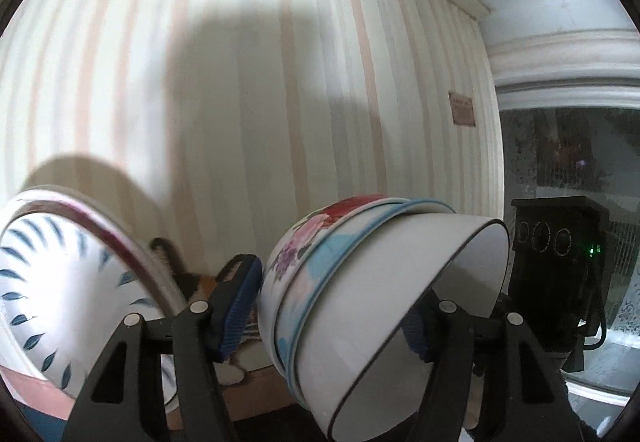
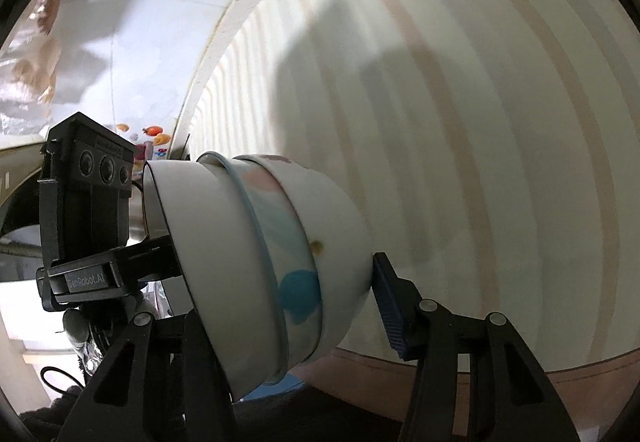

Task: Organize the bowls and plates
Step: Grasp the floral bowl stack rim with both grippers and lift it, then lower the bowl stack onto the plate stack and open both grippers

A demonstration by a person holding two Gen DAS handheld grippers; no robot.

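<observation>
Both the left gripper (image 1: 336, 306) and right gripper (image 2: 276, 306) clamp the tilted stack of bowls (image 1: 360, 290); a leaf-patterned plate (image 1: 60, 282) stands just beside, the striped wall (image 1: 240, 102) behind.

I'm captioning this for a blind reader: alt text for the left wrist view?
A tilted stack of nested bowls fills the left gripper, floral bowl innermost. A leaf-patterned plate leans at left before a striped wall.

Glossy glazed bowls (image 1: 360, 306), ribbed claw pads (image 1: 236, 306).
</observation>
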